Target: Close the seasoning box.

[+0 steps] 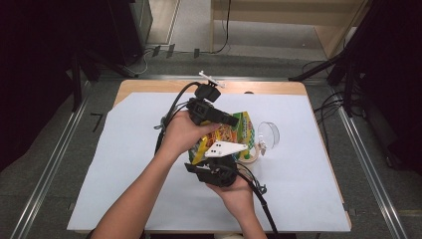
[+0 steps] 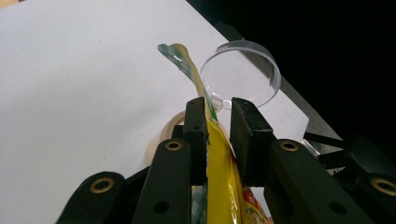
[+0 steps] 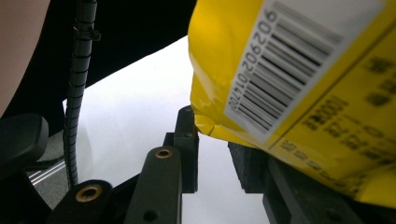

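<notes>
A yellow and green snack bag [image 1: 240, 130] is held up over the middle of the table between both hands. My left gripper [image 1: 233, 120] comes in from above. In the left gripper view its jaws [image 2: 217, 106] are shut on the bag's thin yellow edge [image 2: 219, 172]. My right gripper [image 1: 216, 165] sits below the bag with its grey three-cornered plate on top. In the right gripper view the jaws [image 3: 214, 135] stand a little apart, with white table showing between them. There the bag's barcode corner [image 3: 289, 70] hangs over the right jaw, not between the two.
A clear plastic cup [image 1: 268, 133] [image 2: 240, 74] lies on its side just right of the bag. A roll of tape [image 1: 251, 155] [image 2: 164, 133] sits under the bag's right edge. White paper [image 1: 124, 169] covers the wooden table. Cables trail from both grippers.
</notes>
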The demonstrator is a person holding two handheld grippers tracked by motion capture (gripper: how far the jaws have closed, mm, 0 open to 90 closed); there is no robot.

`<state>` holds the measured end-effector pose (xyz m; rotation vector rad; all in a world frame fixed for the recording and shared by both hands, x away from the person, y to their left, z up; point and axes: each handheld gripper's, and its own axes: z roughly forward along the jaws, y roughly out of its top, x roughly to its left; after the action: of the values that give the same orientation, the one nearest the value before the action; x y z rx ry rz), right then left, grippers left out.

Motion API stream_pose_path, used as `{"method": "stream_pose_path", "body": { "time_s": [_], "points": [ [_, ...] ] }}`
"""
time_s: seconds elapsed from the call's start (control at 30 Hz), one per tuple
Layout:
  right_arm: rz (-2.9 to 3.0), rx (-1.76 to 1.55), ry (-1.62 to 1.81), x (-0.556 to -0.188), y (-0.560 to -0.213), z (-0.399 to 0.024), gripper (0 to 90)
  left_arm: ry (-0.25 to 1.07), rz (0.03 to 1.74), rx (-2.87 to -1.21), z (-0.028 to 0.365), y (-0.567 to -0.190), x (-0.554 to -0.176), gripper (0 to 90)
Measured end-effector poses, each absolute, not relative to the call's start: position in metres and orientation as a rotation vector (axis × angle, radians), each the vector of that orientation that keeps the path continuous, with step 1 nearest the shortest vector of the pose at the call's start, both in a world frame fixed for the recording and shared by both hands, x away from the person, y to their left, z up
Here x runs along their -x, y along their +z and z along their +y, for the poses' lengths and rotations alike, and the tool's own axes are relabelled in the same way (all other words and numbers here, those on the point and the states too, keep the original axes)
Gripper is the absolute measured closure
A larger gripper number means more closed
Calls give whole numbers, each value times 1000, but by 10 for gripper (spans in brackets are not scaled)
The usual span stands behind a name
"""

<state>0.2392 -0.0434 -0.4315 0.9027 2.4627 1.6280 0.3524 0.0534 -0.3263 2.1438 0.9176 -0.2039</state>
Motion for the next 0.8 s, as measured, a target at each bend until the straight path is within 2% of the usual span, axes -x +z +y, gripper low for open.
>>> {"method": "stream_pose_path", "body": {
  "time_s": [0.8],
  "points": [
    [2454, -915, 1657, -243, -428, -38, 748, -184, 924, -2143, 55, -320, -353, 766]
  ]
}}
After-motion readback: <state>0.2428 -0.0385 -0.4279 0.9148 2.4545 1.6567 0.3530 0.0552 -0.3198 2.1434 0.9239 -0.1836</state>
